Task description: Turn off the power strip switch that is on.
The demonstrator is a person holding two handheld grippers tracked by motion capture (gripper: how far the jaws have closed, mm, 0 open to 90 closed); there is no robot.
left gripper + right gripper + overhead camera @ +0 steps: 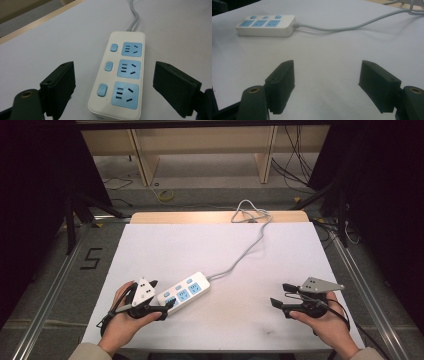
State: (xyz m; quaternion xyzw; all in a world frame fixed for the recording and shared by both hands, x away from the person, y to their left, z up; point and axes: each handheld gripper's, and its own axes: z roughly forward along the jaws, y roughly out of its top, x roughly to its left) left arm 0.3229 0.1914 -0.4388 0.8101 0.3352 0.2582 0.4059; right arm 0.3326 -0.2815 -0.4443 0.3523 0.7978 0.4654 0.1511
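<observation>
A white power strip [184,292] with three blue sockets and three blue switches lies on the white table top [210,245], towards the front left. Its grey cable [245,255] runs to the far edge. My left gripper [162,294] is open at the strip's near end. In the left gripper view the strip [120,75] lies between the wide-apart jaws of the left gripper [115,75], and the pads do not touch it. My right gripper [281,295] is open over bare table at the front right. The right gripper [327,72] holds nothing, with the strip [265,25] farther off.
The cable ends in a loose coil [250,212] at the table's far wooden edge [220,216]. Metal frame rails [55,285] run along both sides of the table. More cables [295,165] lie on the floor beyond it.
</observation>
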